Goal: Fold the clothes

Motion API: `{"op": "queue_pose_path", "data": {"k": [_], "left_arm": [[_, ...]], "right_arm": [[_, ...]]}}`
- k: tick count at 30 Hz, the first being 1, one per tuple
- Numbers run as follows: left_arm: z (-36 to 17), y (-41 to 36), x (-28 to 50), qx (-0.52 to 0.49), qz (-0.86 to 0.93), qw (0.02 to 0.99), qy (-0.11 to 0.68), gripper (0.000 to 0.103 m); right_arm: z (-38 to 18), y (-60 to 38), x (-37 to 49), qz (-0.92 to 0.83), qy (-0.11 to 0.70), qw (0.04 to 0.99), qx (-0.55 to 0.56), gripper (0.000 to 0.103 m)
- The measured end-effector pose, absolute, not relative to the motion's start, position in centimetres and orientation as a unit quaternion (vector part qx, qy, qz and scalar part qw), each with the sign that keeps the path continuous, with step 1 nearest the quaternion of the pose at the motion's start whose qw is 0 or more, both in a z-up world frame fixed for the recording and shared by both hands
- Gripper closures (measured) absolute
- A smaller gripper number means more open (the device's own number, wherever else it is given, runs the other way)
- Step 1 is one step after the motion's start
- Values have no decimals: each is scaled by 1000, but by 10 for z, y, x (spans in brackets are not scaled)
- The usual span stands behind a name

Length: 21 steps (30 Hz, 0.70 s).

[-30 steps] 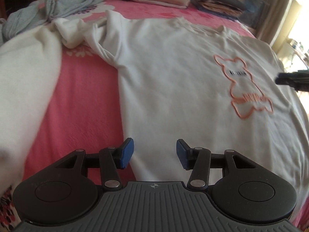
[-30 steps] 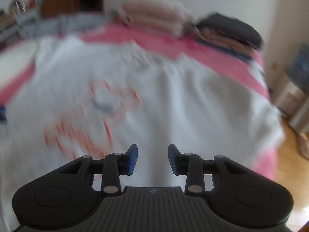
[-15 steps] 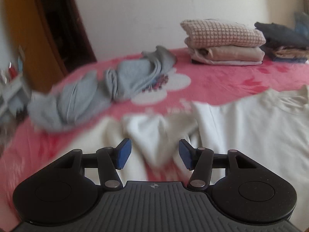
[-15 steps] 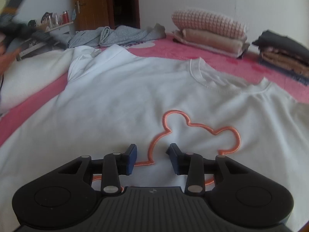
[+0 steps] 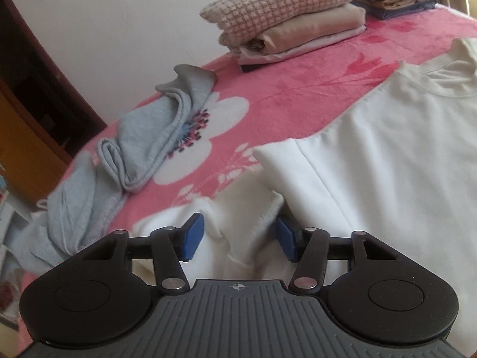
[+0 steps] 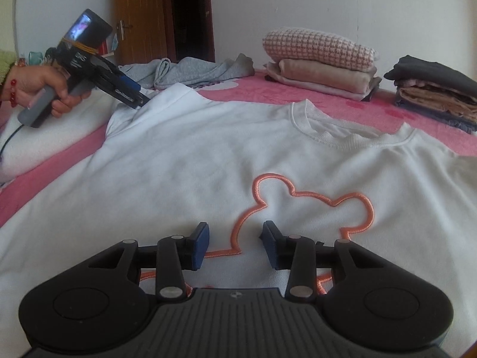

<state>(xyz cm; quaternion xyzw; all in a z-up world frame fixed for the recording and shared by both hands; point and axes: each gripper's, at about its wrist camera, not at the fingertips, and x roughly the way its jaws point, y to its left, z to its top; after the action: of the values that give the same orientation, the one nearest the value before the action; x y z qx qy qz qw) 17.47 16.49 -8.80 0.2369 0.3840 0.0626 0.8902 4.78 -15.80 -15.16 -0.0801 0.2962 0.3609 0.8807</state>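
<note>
Two handheld tongs are working one white sweatshirt [image 6: 193,155], which is lying face up and spread flat across the pink bedspread [image 5: 283,89], presumably so its sleeves can be turned inward first. At the far left, a person's hand [image 6: 44,86] is aiming the left gripper [image 5: 238,237] down at the bunched sleeve [image 5: 238,208]. Its jaws have just been closing, and the soft, fleecy cuff end is sitting between the blue pads, flanked but not visibly squeezed, so I am reading them as released rather than clenched. Just beyond the sleeve, a crumpled grey knit garment [image 5: 155,137] is waiting unfolded, likely left there as later work. Moving to the middle, the right gripper [image 6: 234,244] is hovering low over the chest, its jaws parted and grasping nothing, perhaps steadying the body while the sleeve gets sorted. An orange outline motif [image 6: 313,197], raised like thick embroidery, is curving between and beyond its pads, and the ribbed collar [image 6: 342,137] is lying open further up. Toward the right, a folded stack [image 6: 319,62] topped by a nubby checked piece is sitting by the wall, and a darker stack [image 6: 432,89] is resting beside it, both seemingly parked clear of the working space as finished items.
</note>
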Motion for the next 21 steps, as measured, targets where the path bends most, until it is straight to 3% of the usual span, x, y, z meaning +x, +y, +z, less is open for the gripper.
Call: {"op": "queue_pose_path", "data": {"k": [3,4,5,21], "left_arm": [[-96,163,187,247,67,880,399,68],[-96,163,190,247,70,879,401,76],[-96,163,192,245,73,880,401,94],[70,299,152,38,255,933,250,98]], "right_arm": [[-153,-158,49,362,295,881,-75,60],[-153,-159,49,363,295,881,-74,60],[-153,-159,49,363,294,881,-74,60],[-154,-160,49,373,293,878,-62,53]]}}
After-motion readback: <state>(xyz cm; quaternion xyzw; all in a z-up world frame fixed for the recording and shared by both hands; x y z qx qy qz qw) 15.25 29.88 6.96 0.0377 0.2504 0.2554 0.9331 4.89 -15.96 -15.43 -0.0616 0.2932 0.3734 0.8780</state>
